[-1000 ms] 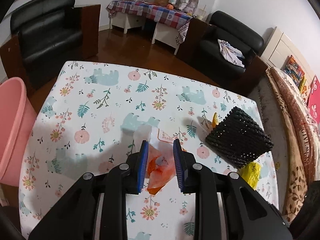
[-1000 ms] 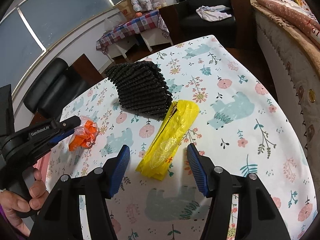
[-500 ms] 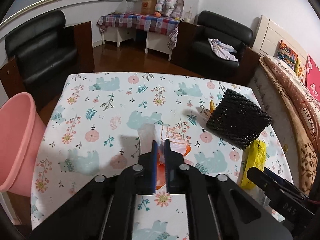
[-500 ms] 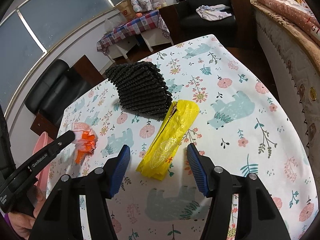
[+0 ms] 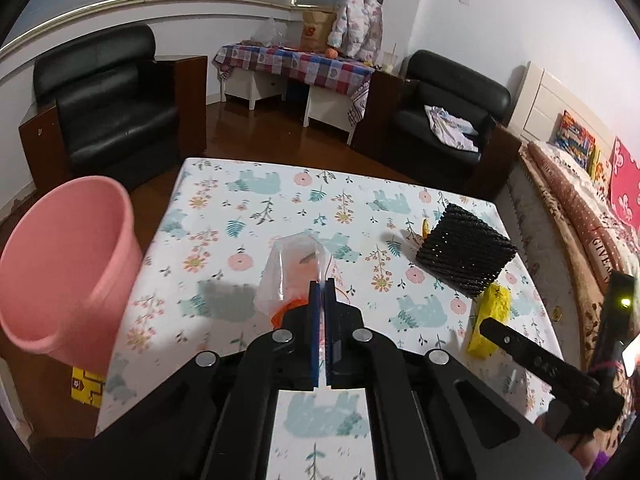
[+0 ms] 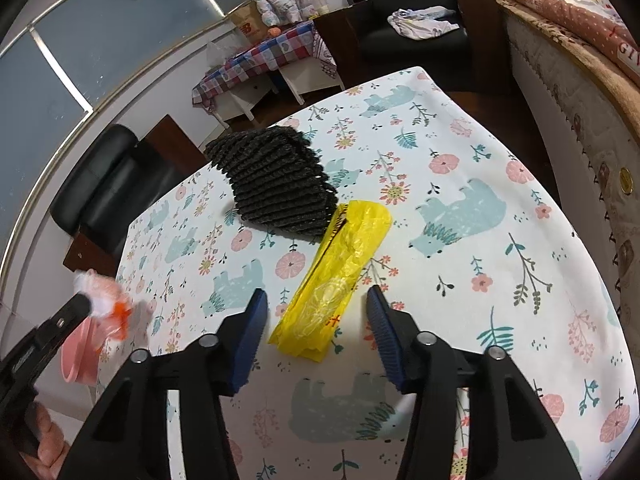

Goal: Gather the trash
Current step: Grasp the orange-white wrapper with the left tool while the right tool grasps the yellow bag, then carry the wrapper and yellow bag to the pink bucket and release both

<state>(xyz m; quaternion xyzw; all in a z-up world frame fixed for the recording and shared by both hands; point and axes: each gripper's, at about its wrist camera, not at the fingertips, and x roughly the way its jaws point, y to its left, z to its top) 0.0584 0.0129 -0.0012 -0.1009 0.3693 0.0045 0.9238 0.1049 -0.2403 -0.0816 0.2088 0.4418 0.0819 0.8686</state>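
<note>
- Since a second ago, left gripper (image 5: 320, 286) is going from open around the orange-and-clear wrapper (image 5: 289, 276) to pinched on it, and is now lifting it off the floral table (image 5: 224, 216), swinging toward the pink bin (image 5: 60, 264).
- Wrapper is drooping from the pads: light, limp film, likely slippery. Pinching a bunched fold is holding better than an edge.
- Right gripper (image 6: 316, 332) is hovering with fingers wide, straddling the near end of the yellow bag (image 6: 340, 276).
- Bag is lying flat, far end touching the black mesh block (image 6: 276, 184); same thin plastic, so grabbing mid-crumple looks best.

Black hand-held gripper (image 6: 316, 320), blue pads (image 6: 380, 326)
</note>
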